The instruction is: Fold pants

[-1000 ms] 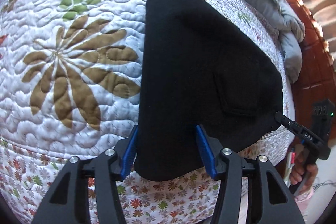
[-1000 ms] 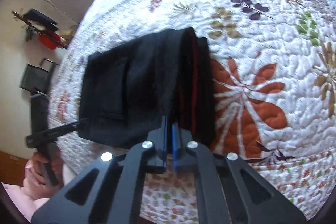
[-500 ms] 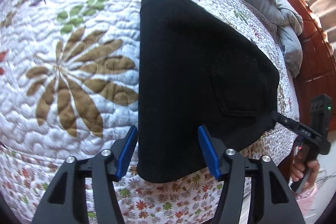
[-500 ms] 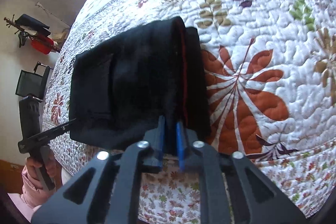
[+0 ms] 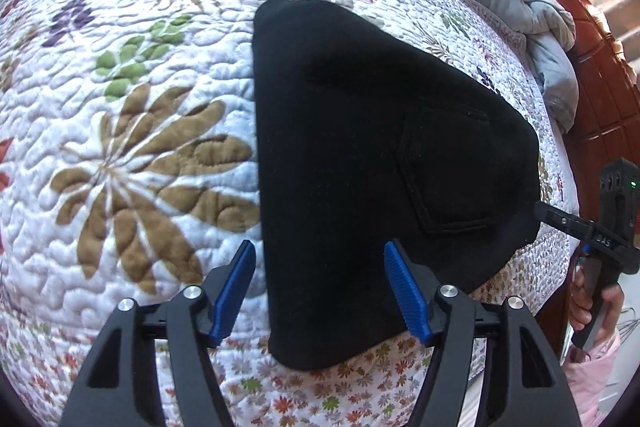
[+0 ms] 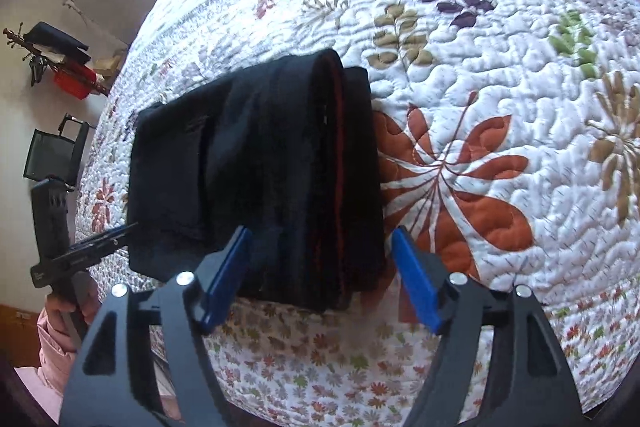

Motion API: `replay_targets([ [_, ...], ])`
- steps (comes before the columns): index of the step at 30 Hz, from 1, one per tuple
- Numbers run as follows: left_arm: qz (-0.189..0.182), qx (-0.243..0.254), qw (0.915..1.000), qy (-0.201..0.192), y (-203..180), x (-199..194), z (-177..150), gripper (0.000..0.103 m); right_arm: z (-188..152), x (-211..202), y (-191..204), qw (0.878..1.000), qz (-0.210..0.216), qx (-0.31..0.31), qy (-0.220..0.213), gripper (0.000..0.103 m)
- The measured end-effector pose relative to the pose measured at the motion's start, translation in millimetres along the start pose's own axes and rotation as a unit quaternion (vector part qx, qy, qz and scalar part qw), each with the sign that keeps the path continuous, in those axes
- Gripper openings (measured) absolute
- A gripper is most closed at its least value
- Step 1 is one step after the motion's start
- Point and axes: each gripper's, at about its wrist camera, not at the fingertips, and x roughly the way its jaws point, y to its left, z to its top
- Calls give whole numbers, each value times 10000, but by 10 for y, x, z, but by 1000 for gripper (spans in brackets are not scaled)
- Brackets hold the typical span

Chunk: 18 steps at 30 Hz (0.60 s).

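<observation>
Black pants (image 5: pixel 360 155) lie folded into a thick stack on the floral quilt, near the bed's front edge; a back pocket faces up. In the right wrist view the pants (image 6: pixel 256 171) show stacked layers with a red inner seam. My left gripper (image 5: pixel 320 287) is open, its blue pads straddling the near corner of the stack without gripping. My right gripper (image 6: pixel 320 275) is open, its pads on either side of the stack's near edge. Each gripper also shows in the other's view, at the opposite end of the stack: right gripper (image 5: pixel 576 227), left gripper (image 6: pixel 92 247).
The quilt (image 5: pixel 132 155) covers the bed. A grey blanket (image 5: pixel 532 11) is bunched at the head, beside a wooden headboard (image 5: pixel 600 95). The bed's front edge drops off just below the pants. A wall shelf with a red box (image 6: pixel 68 75) lies beyond the bed's left side.
My right gripper was shut on the folded edge of the pants; it has opened and let go. My left gripper stayed open and drew back slightly. The pants rest on the quilt.
</observation>
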Motion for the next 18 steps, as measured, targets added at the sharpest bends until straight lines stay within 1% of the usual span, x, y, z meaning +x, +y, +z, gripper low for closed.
replay_targets([
  [5,-69,93,9999,106,-61,129,116,69,92,199,-104,9996,74,78,244,76],
  [8,-150,83,9998,132,-59,158,138,69,87,299,-119,9991,102,26,409,76],
  [12,-186,135,9997,123,-54,176,128,69,70,363,-135,9989,192,37,425,78],
  [13,-185,91,9997,134,-62,178,130,69,66,370,-141,9989,221,57,415,76],
  [14,-198,30,9997,136,-76,166,133,64,58,368,-135,9988,267,47,404,72],
  [15,-253,6,9996,109,-99,128,131,64,55,373,-126,9983,396,46,420,66],
  [17,-314,114,9994,68,-152,89,132,64,44,382,-114,9985,375,9,406,66],
  [18,-254,161,9995,98,-163,111,134,64,50,395,-122,9984,394,29,415,66],
])
